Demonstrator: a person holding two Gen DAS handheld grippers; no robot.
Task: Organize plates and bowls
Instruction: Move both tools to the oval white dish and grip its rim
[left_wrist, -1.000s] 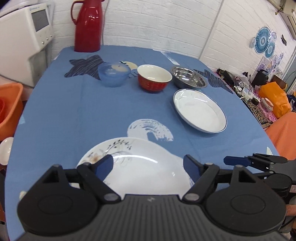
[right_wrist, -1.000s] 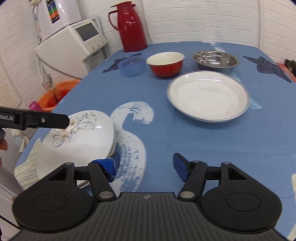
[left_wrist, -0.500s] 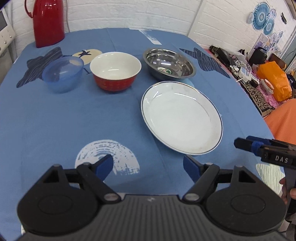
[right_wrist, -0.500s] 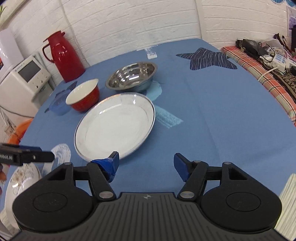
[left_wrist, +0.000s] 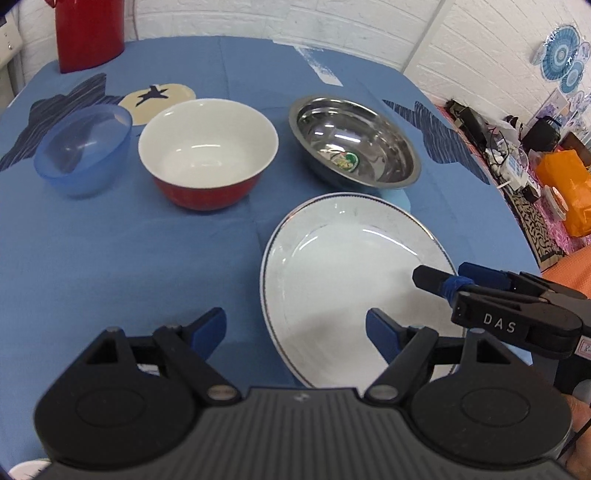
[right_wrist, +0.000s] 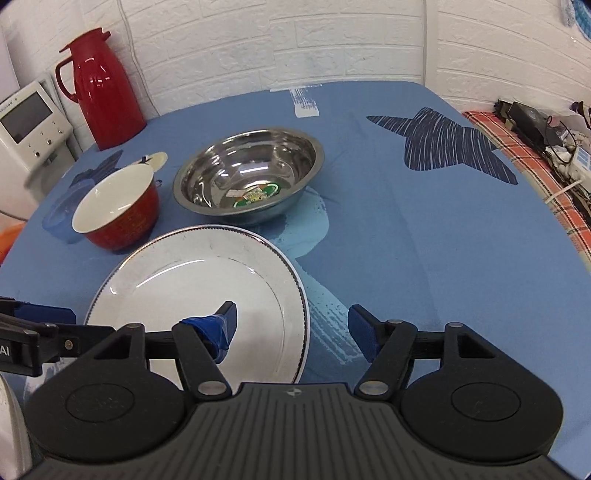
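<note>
1. Blue plastic bowl (left_wrist: 83, 151), red bowl (left_wrist: 208, 155) and steel bowl (left_wrist: 354, 142) are sitting in a row, rims up.
2. Left gripper (left_wrist: 295, 326) and right gripper (right_wrist: 291, 325), both released, are now closing on the white plate (left_wrist: 354, 284), leaving the patterned plate; pickup looks imminent.
3. The plate is lying flat, without a long axis.

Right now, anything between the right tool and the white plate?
Nothing visible. The right tool is open right at the white plate, straddling its near right rim. The steel bowl and red bowl sit beyond it.
</note>
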